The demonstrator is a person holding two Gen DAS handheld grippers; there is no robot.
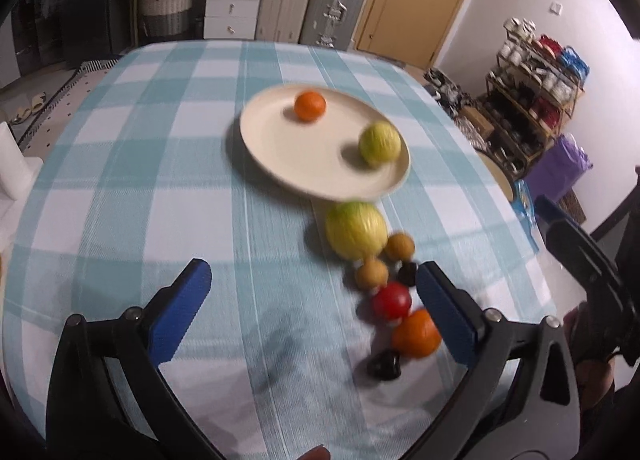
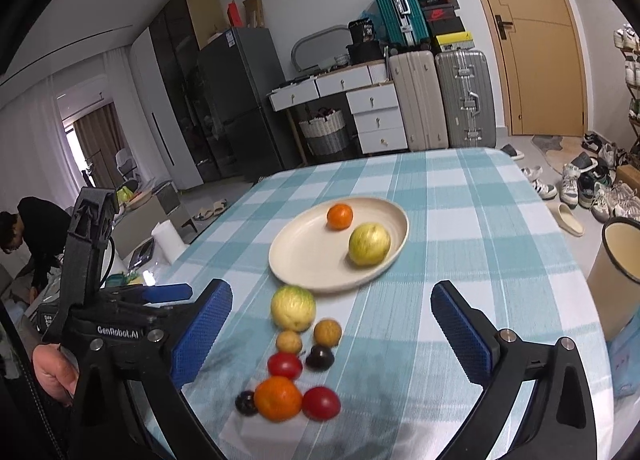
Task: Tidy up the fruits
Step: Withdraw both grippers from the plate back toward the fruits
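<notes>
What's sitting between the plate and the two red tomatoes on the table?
In the right wrist view, a yellow-green fruit, two small tan fruits and a dark plum lie between the plate and the tomatoes.

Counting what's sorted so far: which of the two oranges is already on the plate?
The smaller orange, at the plate's far side beside a green fruit. The bigger orange lies on the tablecloth.

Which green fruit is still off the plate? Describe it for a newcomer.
Start at the cream plate on the checked tablecloth. Just off its near rim lies a yellow-green melon, heading the loose fruit. It is bigger than every neighbour and the only green one there.
</notes>
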